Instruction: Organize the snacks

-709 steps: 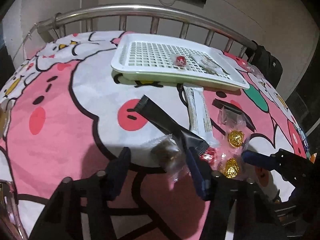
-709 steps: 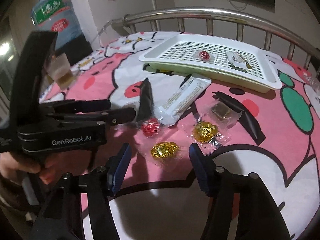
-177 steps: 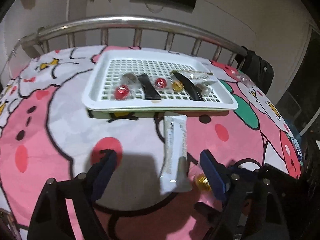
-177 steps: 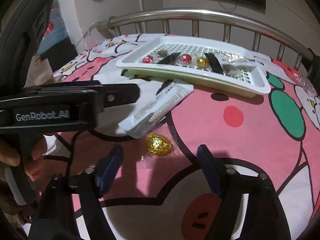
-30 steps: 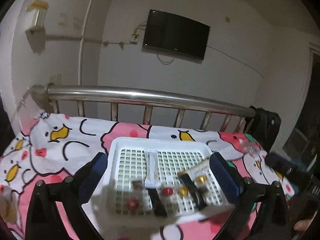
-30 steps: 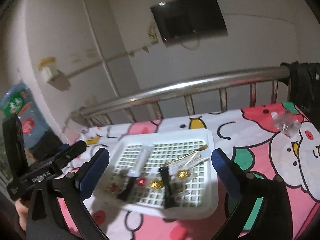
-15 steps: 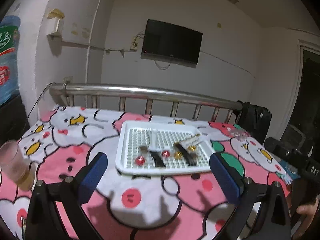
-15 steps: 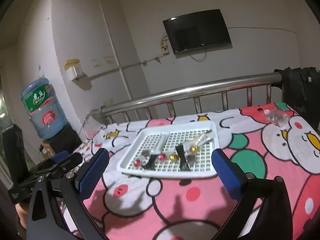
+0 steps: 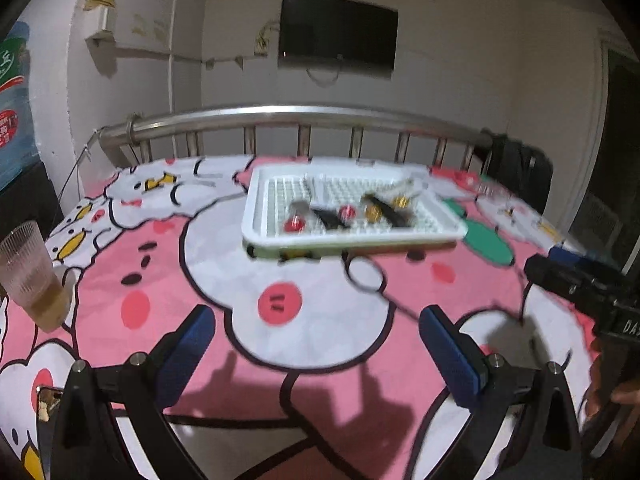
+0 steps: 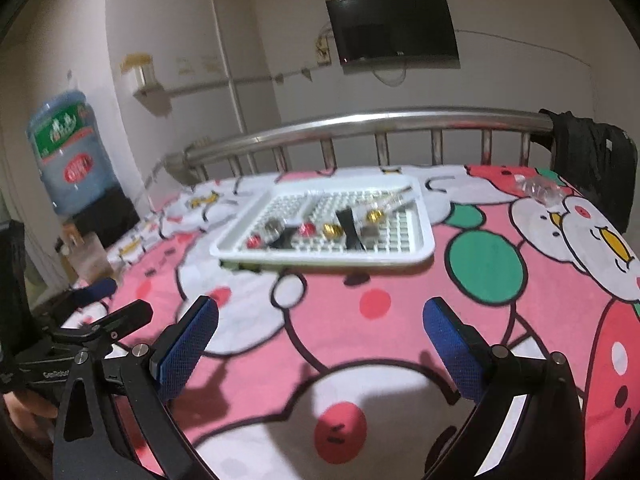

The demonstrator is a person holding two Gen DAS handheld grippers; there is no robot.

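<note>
A white perforated tray [image 9: 352, 236] [image 10: 424, 236] sits on the pink cartoon cloth toward the far side. In it lie red candies [image 9: 295, 224] [image 10: 308, 229], gold candies [image 9: 374, 212] [image 10: 333, 231], black packets [image 9: 390, 214] [image 10: 350, 226] and a white bar [image 9: 310, 184]. My left gripper [image 9: 316, 344] is open and empty, over the near cloth well short of the tray. My right gripper [image 10: 320, 340] is also open and empty, over the near cloth. The right gripper's body [image 9: 588, 292] shows at the right edge of the left wrist view; the left gripper's body [image 10: 80, 340] shows at the left of the right wrist view.
A plastic cup of amber liquid [image 9: 34, 280] [image 10: 90, 258] stands at the cloth's left edge. A steel rail [image 9: 304, 116] [image 10: 368, 124] runs behind the tray. A clear wrapper [image 10: 540, 190] lies far right. A black bag [image 10: 592, 152] hangs on the rail; a water bottle [image 10: 70, 156] stands left.
Both grippers have drawn back and tilted down from the tray, so the tray looks farther off and more near cloth shows. Both stay open and empty.
</note>
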